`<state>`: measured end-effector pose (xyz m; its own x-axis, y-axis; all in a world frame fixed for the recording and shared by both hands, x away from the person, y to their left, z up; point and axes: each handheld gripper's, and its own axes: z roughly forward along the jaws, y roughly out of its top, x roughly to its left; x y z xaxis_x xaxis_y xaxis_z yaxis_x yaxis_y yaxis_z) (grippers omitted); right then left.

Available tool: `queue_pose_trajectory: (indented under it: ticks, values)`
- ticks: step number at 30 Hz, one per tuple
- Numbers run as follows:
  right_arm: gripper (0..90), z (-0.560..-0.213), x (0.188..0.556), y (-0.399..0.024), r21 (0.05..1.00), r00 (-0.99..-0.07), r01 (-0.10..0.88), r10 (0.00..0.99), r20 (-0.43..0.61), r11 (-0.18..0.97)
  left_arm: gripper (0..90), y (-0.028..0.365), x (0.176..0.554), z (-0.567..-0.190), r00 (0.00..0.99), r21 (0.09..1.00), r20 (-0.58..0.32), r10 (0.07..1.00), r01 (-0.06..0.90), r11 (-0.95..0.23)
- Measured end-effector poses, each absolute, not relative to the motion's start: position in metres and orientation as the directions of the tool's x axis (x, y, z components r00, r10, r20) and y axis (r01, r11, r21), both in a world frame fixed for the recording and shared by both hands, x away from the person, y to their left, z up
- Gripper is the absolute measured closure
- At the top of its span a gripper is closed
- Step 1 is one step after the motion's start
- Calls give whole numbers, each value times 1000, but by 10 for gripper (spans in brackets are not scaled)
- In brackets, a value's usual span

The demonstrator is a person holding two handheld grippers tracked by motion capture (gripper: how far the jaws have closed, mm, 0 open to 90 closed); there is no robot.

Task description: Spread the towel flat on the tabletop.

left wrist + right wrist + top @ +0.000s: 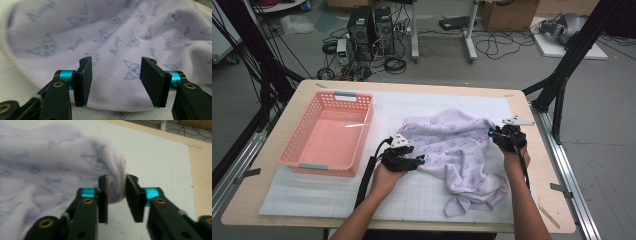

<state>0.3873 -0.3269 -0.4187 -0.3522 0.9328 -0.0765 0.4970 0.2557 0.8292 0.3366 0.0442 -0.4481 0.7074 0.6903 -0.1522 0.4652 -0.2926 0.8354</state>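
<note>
A lilac knit cloth [457, 147] with a blue cat print lies crumpled on the white mat. My left gripper [419, 161] sits at the cloth's left edge. In the left gripper view its jaws [115, 83] stand open and wide apart, with the cloth's hem [112, 105] lying flat beyond them and nothing pinched. My right gripper [492, 134] is at the cloth's far right corner. In the right gripper view a bunched fold of the cloth [116, 187] fills the gap between its jaws [116, 200] and touches both pads, raised off the mat.
An empty pink plastic basket [328, 134] stands on the left of the mat [412, 200]. The table's wooden edge [537, 150] runs close by the right gripper. Computers and cables lie on the floor beyond the table.
</note>
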Motion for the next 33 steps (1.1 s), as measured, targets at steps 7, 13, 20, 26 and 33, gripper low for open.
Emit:
queue_pose_trajectory:
  ticks: [7, 13, 20, 26, 33]
  values:
    - [559, -407, 353, -327, 856, -430, 440, 901, -66, 272, 421, 17, 333, -451, 750, 806, -72, 657, 432, -405]
    - [546, -413, 326, -329, 859, -484, 425, 874, -51, 286, 417, -5, 329, -451, 787, 790, 20, 617, 366, -493]
    - [524, -414, 322, -334, 869, -479, 429, 878, -12, 246, 859, -17, 325, -450, 847, 793, 64, 527, 278, -542]
    - [523, -417, 321, -335, 873, -470, 436, 883, 13, 219, 879, 12, 342, -445, 758, 807, 12, 653, 378, -454]
    - [523, -420, 323, -336, 868, -447, 454, 894, 24, 203, 878, 78, 369, -432, 522, 839, 5, 853, 462, -287]
